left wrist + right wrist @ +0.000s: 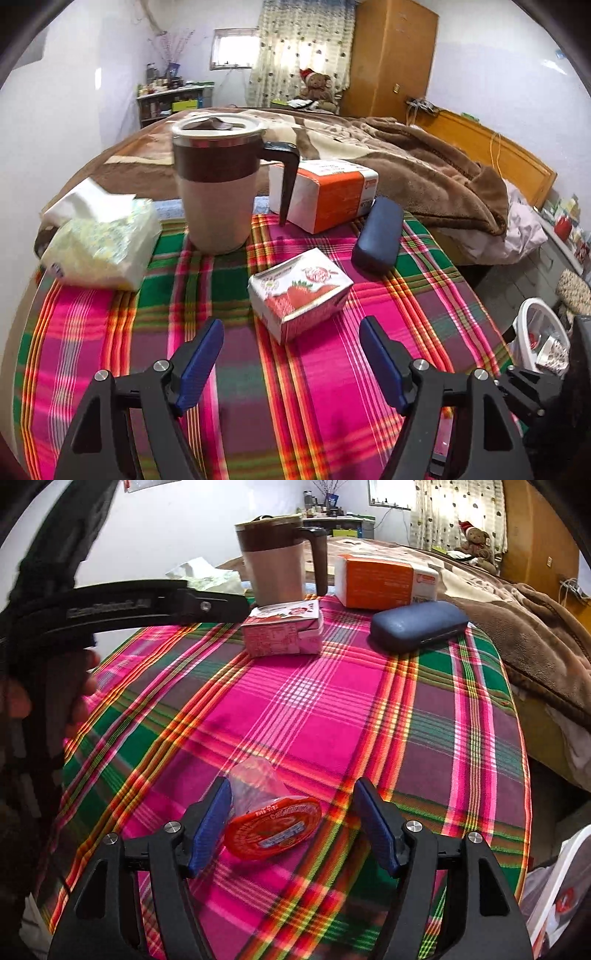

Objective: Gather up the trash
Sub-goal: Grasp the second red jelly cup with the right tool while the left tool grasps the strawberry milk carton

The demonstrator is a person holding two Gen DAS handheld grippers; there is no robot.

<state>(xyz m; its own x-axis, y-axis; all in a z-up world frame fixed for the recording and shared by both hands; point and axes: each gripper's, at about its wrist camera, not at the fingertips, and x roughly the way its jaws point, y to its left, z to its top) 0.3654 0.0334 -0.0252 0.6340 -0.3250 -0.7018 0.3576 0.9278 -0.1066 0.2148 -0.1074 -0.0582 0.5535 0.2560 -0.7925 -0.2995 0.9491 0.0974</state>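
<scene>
A small strawberry milk carton point(299, 295) lies on the plaid tablecloth point(110, 332), just ahead of my open left gripper point(291, 332), which holds nothing. It also shows in the right wrist view point(282, 633), far ahead. A clear plastic cup with an orange foil lid point(271, 827) lies on its side between the blue fingers of my open right gripper point(291, 805), nearer the left finger point(212, 823). The left gripper's body point(129, 603) shows at the left of the right wrist view.
A brown and cream lidded mug point(218, 184), an orange and white box point(325, 192), a dark blue glasses case point(378, 234) and a tissue pack point(99, 243) stand at the table's far side. A white bin point(543, 339) sits right of the table. A bed lies beyond.
</scene>
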